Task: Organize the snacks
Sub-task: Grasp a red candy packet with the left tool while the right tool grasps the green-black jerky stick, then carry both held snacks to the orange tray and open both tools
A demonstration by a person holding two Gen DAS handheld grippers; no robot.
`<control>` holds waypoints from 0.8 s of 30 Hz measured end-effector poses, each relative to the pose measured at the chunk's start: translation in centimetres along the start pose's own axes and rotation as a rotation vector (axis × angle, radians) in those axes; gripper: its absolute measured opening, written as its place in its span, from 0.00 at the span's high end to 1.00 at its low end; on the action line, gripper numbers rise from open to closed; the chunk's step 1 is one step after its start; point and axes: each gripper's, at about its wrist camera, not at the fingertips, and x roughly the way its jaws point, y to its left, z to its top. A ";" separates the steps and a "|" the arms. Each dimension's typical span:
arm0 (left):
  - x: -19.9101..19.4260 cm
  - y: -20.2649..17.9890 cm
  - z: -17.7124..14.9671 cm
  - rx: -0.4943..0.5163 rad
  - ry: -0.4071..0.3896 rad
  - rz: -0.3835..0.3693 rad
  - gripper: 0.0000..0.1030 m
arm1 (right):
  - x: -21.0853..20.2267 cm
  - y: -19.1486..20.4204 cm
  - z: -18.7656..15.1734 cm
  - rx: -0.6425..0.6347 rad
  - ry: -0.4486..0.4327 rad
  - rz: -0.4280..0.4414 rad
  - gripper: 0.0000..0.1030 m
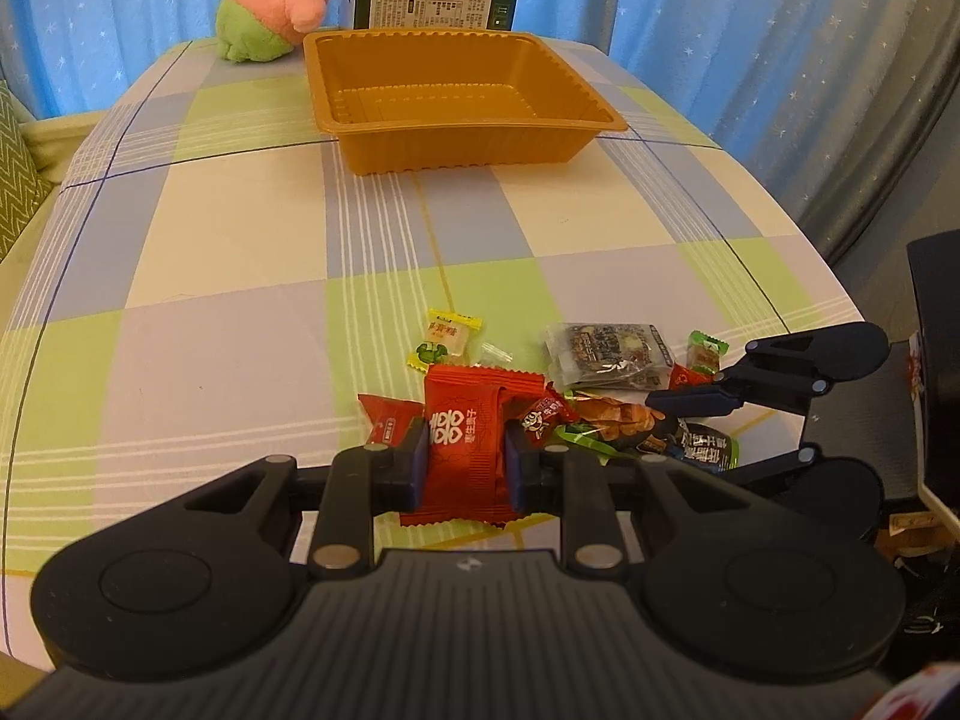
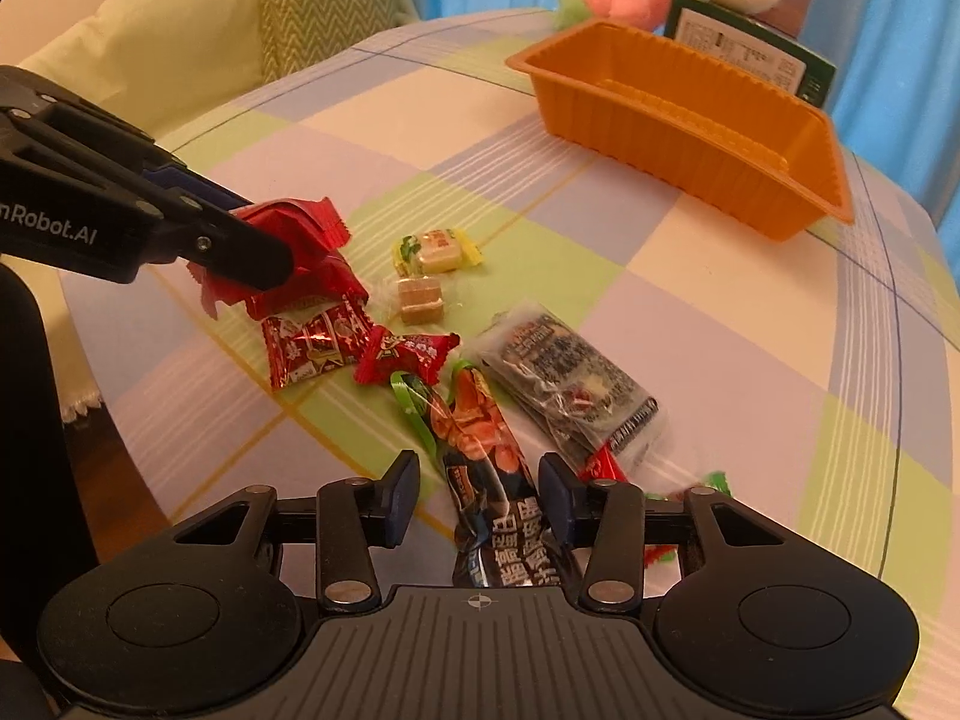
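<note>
A red snack packet (image 1: 462, 420) hangs just above the checked tablecloth with my left gripper (image 1: 465, 456) shut on it; the right wrist view shows that packet (image 2: 312, 222) in the same gripper (image 2: 264, 246) at the left. My right gripper (image 2: 480, 489) straddles a long dark stick packet (image 2: 480, 456). Its right pad touches the wrapper and its left pad stands off with a gap. More snacks lie in a loose pile: a yellow candy (image 2: 435, 249), a brown candy (image 2: 420, 297), small red candies (image 2: 312, 348) and a clear dark packet (image 2: 570, 384). An empty orange tray (image 1: 468, 144) sits at the table's far side.
Behind the tray lie a pink and green plush toy (image 1: 276, 0) and a green box (image 1: 432, 3) with a white plush on top. Blue curtains hang behind. A sofa with a zigzag cushion (image 2: 324, 18) stands past the table's left edge.
</note>
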 end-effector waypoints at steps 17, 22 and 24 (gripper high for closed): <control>-0.5 0.0 0.5 -0.033 -0.015 0.033 0.78 | -4.7 0.2 -1.5 0.244 -0.099 -0.023 0.72; -0.1 -0.1 3.2 -0.036 -0.053 0.042 0.78 | -6.6 -2.5 1.2 0.352 -0.193 -0.057 0.72; 0.3 -0.2 4.8 -0.037 -0.075 0.046 0.78 | -6.8 -4.0 2.8 0.382 -0.214 -0.071 0.72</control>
